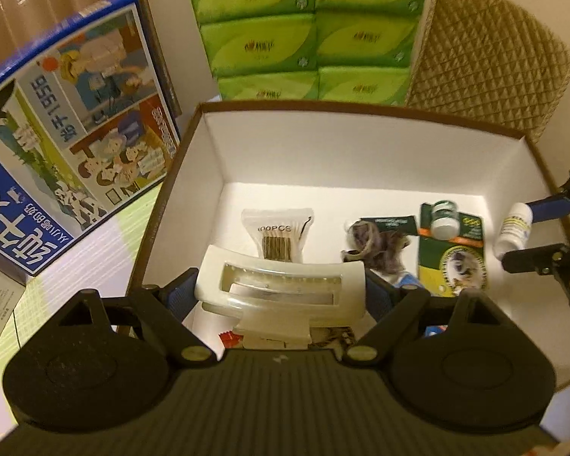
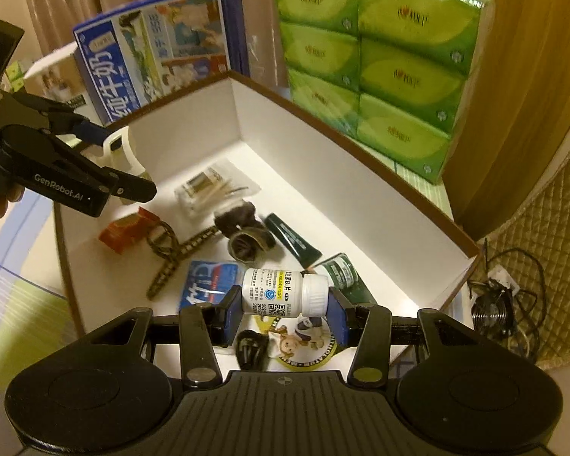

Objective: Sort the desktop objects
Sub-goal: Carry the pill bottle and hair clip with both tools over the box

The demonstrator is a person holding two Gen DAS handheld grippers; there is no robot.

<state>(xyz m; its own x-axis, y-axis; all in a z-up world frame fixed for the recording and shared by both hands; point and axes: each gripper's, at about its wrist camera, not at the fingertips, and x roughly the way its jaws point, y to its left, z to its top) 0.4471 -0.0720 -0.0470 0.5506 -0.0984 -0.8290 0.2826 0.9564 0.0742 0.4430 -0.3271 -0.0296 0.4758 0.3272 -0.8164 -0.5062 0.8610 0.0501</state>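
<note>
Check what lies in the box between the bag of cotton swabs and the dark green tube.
A dark fabric scrunchie lies between the bag of cotton swabs and the dark green tube; the right wrist view shows it best.

Hair clip [image 1: 281, 285] cream-white; pill bottle [image 2: 285, 293] white w/ yellow label band. Box [image 1: 361, 152] white inside, brown rim; tissue packs [image 1: 307, 30] green.

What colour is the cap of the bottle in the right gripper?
White, like the bottle itself. The right wrist view shows the cap best.
</note>
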